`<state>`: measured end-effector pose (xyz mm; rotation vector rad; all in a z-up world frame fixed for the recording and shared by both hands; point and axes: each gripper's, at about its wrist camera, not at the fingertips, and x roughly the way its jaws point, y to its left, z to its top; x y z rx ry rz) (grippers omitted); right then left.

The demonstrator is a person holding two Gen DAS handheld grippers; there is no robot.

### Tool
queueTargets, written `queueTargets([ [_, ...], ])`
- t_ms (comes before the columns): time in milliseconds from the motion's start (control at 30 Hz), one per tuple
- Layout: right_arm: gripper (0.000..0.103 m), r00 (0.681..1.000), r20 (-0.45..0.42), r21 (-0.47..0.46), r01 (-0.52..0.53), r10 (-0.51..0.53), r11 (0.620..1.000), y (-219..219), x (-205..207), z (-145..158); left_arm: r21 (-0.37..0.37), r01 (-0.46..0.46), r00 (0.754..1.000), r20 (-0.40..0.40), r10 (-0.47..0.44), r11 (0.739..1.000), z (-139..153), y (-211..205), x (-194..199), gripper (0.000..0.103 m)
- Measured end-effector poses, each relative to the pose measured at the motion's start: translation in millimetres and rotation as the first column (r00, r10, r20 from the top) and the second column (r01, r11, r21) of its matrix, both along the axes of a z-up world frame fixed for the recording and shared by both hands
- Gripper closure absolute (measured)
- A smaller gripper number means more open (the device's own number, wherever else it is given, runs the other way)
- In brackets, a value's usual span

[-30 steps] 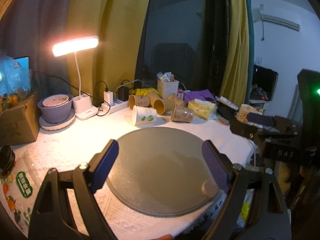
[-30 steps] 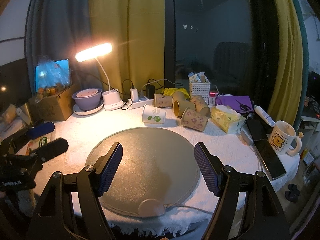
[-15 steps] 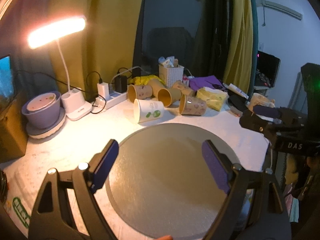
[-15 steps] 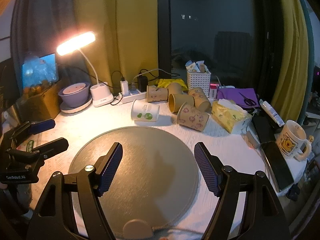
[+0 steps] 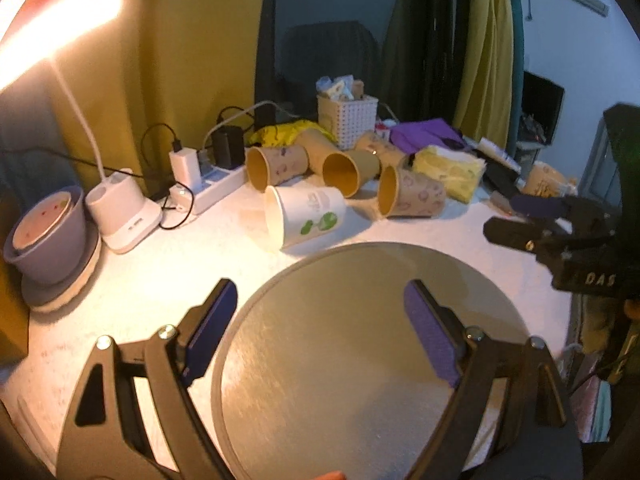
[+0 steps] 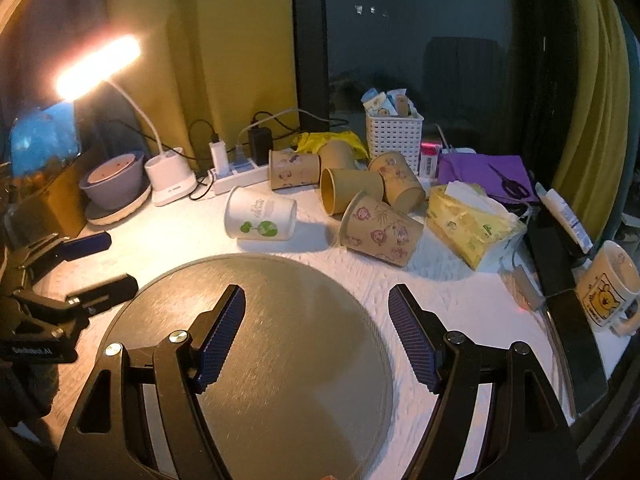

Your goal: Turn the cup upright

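Nearest in both wrist views: the left gripper [image 5: 320, 320] and the right gripper [image 6: 316, 328], each with jaws spread wide apart and holding nothing, poised above a round grey mat [image 6: 280, 340] that lies flat on the white-covered surface [image 6: 168, 240]. In the left wrist view the right gripper appears at the right edge; in the right wrist view the left gripper appears at the left edge, its two blue-padded fingers [image 6: 86, 242] likewise separated.

Just beyond the far rim of the mat: the white paper cup [image 5: 306, 216] with a green printed motif, lying on its side on the surface, its open mouth facing the lamp side. It touches neither gripper.

Behind and to the right of it: a cluster of brown paper cups [image 6: 380, 230], all on their sides, the nearest patterned one close to a yellow tissue pack [image 6: 472, 224].

Left of the cups: a white power strip [image 5: 208, 192] with plugged adapters, the white base of a lit desk lamp [image 5: 124, 216], and a lilac bowl [image 5: 44, 236] on a plate.

Farther back: a white perforated basket [image 6: 394, 136] holding small packets, and purple cloth [image 6: 484, 172] with scissors on it. At the right edge, a cartoon-bear mug [image 6: 610, 288]. Yellow curtains [image 6: 240, 60] and a dark window close the scene.
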<state>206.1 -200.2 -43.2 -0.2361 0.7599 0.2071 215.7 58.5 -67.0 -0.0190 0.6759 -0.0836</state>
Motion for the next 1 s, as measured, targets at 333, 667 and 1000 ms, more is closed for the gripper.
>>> queueTargets([
  [333,0.026,1.000,-0.019,0.014,0.018,-0.017,1.000,0.3,50.8,4.2,0.146,0.109,0.994,-0.041,-0.104,0.983,15.7,-8.8,71.5,0.017],
  [667,0.026,0.991,-0.123,0.063,0.059,-0.050,0.996,-21.4,98.8,-25.7,0.300,0.232,0.971,-0.132,-0.200,0.925,-14.3,-10.7,153.8,0.017],
  [1000,0.026,0.987,-0.153,0.059,0.050,-0.040,0.997,-28.8,112.3,-53.4,0.244,0.357,0.926,-0.220,-0.307,0.902,-39.4,-11.5,194.6,0.017],
])
